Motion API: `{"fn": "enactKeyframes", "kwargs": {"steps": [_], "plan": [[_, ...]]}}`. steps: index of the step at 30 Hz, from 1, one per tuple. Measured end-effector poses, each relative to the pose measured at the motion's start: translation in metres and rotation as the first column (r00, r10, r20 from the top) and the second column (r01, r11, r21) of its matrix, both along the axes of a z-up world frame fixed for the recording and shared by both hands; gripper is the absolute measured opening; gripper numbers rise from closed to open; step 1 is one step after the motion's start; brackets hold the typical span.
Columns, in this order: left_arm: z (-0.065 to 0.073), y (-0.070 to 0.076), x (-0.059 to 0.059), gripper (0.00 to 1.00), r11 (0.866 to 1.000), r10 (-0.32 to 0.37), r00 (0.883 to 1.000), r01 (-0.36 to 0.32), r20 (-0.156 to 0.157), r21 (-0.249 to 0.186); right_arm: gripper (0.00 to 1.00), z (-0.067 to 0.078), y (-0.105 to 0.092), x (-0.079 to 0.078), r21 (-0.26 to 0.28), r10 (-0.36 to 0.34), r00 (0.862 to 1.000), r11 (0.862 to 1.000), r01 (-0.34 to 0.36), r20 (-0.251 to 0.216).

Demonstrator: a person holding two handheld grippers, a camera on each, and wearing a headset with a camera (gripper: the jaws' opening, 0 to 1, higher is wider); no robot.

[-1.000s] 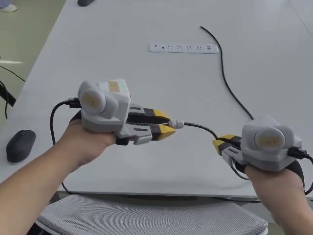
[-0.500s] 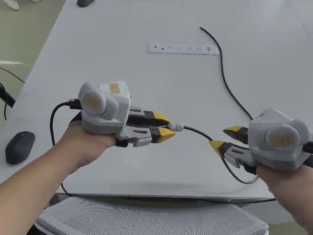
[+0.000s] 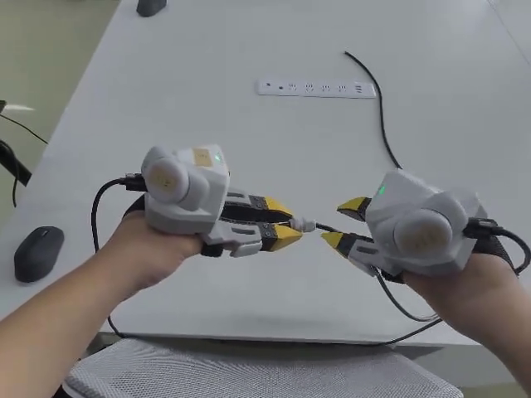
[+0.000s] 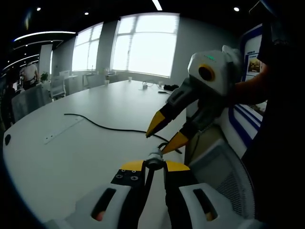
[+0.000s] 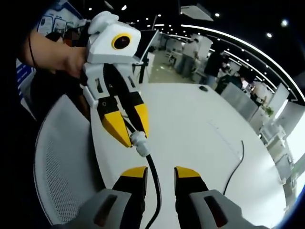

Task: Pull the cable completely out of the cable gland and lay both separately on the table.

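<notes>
The left gripper (image 3: 286, 225) is held over the white desk (image 3: 207, 108), jaws clamped on the cable gland (image 3: 304, 224). The black cable (image 3: 325, 228) runs from the gland between the spread jaws of the right gripper (image 3: 342, 222). A power strip (image 3: 315, 87) lies farther back. A mouse (image 3: 37, 253) sits near the left edge.

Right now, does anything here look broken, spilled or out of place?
Nothing looks broken or spilled. The left hand-held gripper pinches the cable fitting, with the black cable threaded through it and passing between the open jaws of the right hand-held gripper.
</notes>
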State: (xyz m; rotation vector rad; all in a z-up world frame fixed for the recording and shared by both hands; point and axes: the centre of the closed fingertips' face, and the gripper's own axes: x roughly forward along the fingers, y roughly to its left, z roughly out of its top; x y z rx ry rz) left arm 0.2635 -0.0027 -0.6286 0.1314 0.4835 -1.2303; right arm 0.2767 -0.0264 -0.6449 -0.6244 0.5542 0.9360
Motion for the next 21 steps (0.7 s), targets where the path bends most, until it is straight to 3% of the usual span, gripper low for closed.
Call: {"fn": "enactKeyframes", "kwargs": {"steps": [10, 13, 21], "plan": [[-0.001, 0.0, -0.001, 0.15, 1.0, 0.0, 1.0, 0.0, 0.005, 0.01, 0.07, -0.007, 0.006, -0.003, -0.021, 0.029, 1.0, 0.999, -0.029, -0.004], [-0.003, 0.0, -0.001, 0.15, 1.0, 0.0, 1.0, 0.0, 0.008, 0.015, 0.05, -0.009, 0.008, -0.003, -0.05, 0.053, 0.998, 0.997, -0.052, 0.022], [-0.005, -0.001, -0.002, 0.15, 1.0, -0.004, 1.0, 0.004, 0.013, 0.028, 0.01, -0.012, 0.01, -0.005, -0.041, 0.058, 0.998, 0.998, -0.057, 0.024]]}}
